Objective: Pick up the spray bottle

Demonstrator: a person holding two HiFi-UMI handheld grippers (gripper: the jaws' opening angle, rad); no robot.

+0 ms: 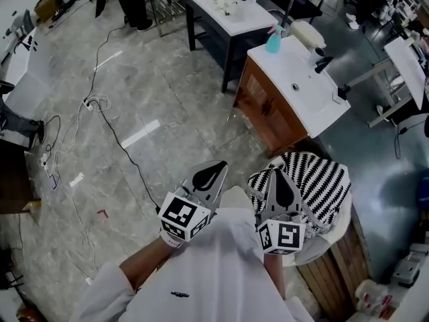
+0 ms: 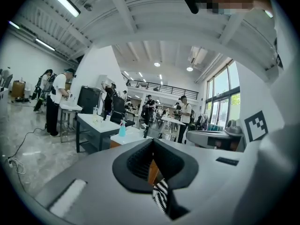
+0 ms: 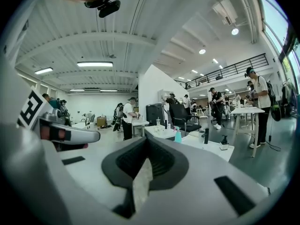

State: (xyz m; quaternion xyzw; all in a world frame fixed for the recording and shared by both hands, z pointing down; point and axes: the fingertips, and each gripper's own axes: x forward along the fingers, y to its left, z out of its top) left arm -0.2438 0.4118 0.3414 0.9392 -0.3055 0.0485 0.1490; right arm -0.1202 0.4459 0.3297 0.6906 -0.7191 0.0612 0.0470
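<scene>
- One teal spray bottle (image 1: 273,40) stands upright at the corner of one white vanity top (image 1: 305,89), well apart from both grippers.
- Two grippers: the left gripper (image 1: 216,168) and the right gripper (image 1: 279,178) each have their jaws closed together, gripping nothing.
</scene>
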